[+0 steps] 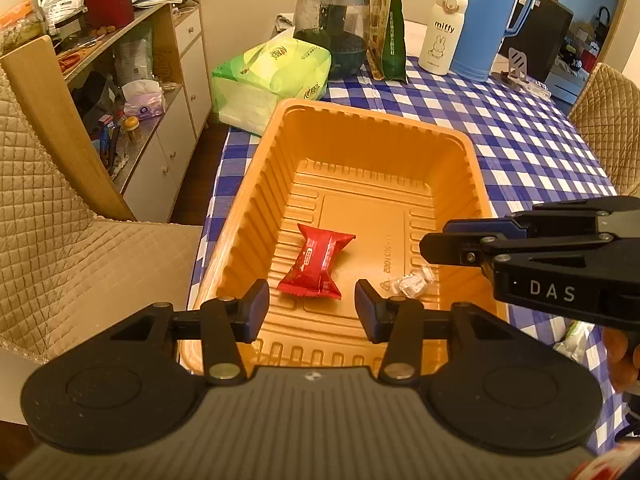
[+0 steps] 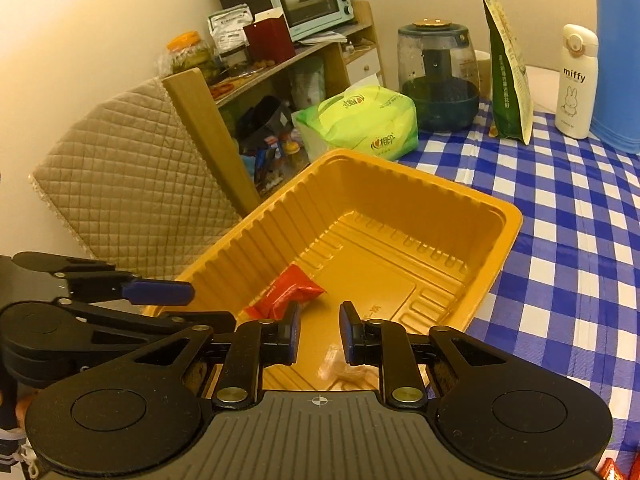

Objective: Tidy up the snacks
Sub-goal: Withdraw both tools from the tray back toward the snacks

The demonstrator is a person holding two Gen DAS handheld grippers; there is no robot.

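Observation:
An orange plastic tray (image 1: 476,168) stands on the blue checked tablecloth. Inside it lie a red wrapped snack (image 1: 316,266) and a small clear-wrapped candy (image 1: 412,283). My left gripper (image 1: 311,308) is open and empty, just above the tray's near end, with the red snack ahead between its fingers. My right gripper (image 2: 319,332) is open and empty over the tray's near corner, above the clear candy (image 2: 348,372); the red snack (image 2: 286,294) lies just beyond its left finger. The tray (image 2: 508,240) also shows in the right wrist view. The right gripper shows in the left wrist view (image 1: 436,246).
At the table's far end stand a green tissue pack (image 1: 272,76), a dark glass jar (image 1: 332,28), a green snack bag (image 1: 388,24), a white miffy bottle (image 1: 444,32) and a blue thermos jug (image 1: 492,20). A quilted chair (image 1: 60,208) and cluttered shelves (image 1: 132,52) stand left of the table.

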